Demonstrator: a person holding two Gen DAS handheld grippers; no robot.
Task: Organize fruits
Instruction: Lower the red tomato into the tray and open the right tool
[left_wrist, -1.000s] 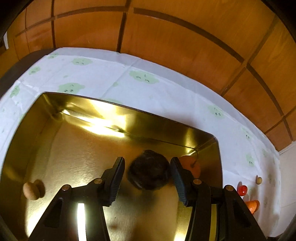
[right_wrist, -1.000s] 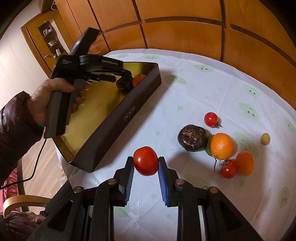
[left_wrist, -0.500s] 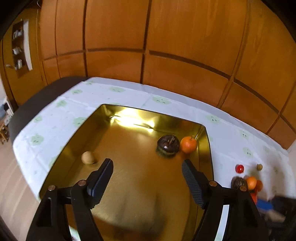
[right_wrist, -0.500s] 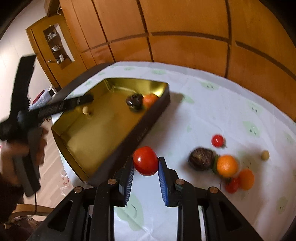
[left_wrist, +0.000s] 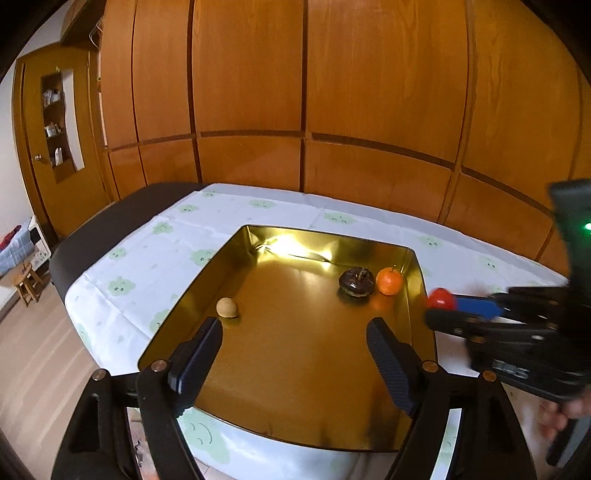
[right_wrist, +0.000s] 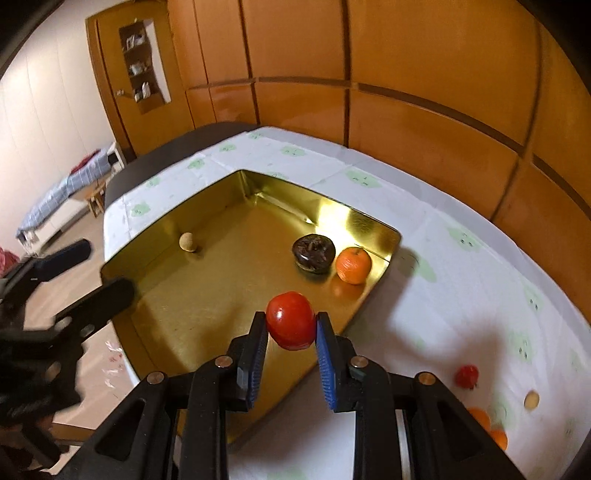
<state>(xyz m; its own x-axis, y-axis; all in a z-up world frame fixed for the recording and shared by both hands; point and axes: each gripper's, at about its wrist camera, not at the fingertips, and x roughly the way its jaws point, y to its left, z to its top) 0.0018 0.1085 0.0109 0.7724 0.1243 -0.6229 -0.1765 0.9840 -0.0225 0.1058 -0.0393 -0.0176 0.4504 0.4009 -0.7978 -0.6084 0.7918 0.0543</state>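
- Since a second ago, the left gripper let go of the dark round fruit and pulled back toward the near edge of the gold tray; the right gripper carried the red tomato from over the cloth to above the tray.
- Left fingers are wide apart with nothing between them, and they are opening more.
- Right fingers squeeze the tomato on both sides. It is round, with no clear long way.
- The dark fruit sits flat near the tray's far right corner, its top facing up, just beside the orange, stem up.
- One small tan ball lies by the left wall.
- More fruit waits on the white cloth at the right.
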